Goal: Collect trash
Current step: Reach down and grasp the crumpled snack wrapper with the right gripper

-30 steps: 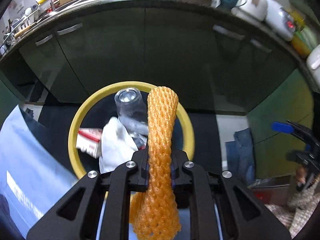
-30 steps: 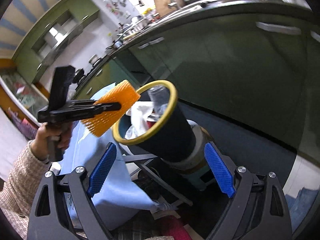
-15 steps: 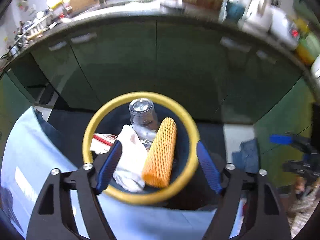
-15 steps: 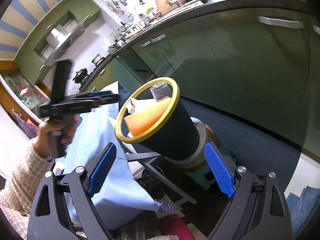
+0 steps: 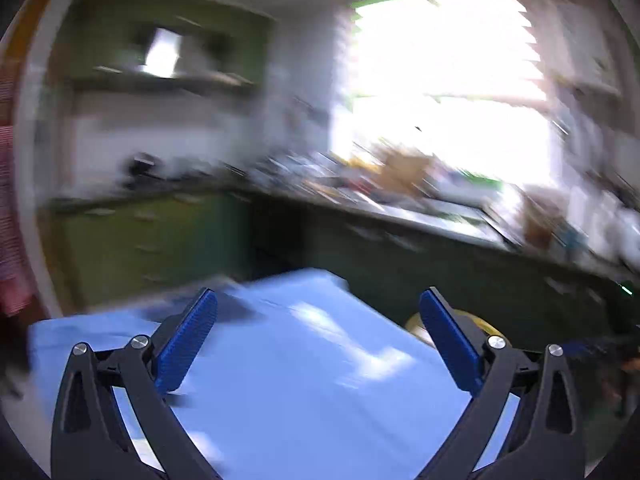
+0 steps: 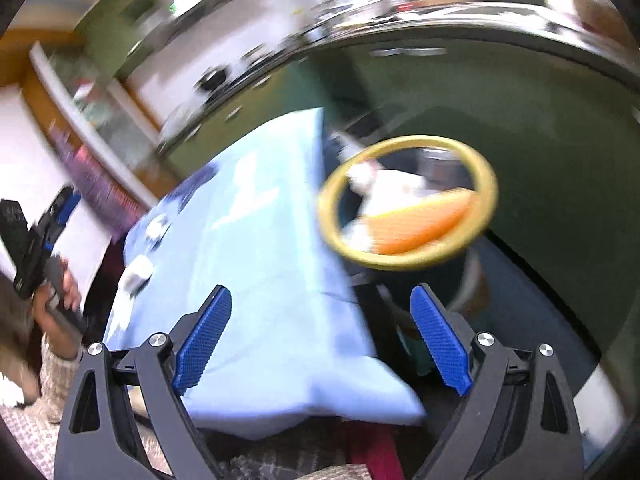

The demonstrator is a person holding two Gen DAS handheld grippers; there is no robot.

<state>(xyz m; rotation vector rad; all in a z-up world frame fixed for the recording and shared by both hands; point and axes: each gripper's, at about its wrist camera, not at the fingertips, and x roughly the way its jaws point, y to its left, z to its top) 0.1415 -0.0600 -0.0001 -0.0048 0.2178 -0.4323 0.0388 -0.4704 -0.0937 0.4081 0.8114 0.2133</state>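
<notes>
The yellow-rimmed dark trash bin (image 6: 408, 264) stands right of the table. Inside it lie the orange foam net (image 6: 424, 220), white paper (image 6: 396, 184) and a clear bottle (image 6: 440, 160). My right gripper (image 6: 320, 320) is open and empty over the table's near corner, left of the bin. My left gripper (image 5: 318, 316) is open and empty above the blue tablecloth (image 5: 304, 380); it also shows far left in the right wrist view (image 6: 52, 216). A sliver of the bin's rim (image 5: 416, 324) shows behind the left gripper's right finger. Both views are blurred.
The blue-covered table (image 6: 248, 240) carries small white scraps (image 6: 138, 272) near its left edge. Green cabinets (image 5: 152, 240) and a cluttered counter (image 5: 400, 192) run behind. A bright window (image 5: 440, 80) is at the back.
My left gripper let the orange net go into the bin, then swung up and away to the left over the table. My right gripper's view shifted, bringing more of the table into sight.
</notes>
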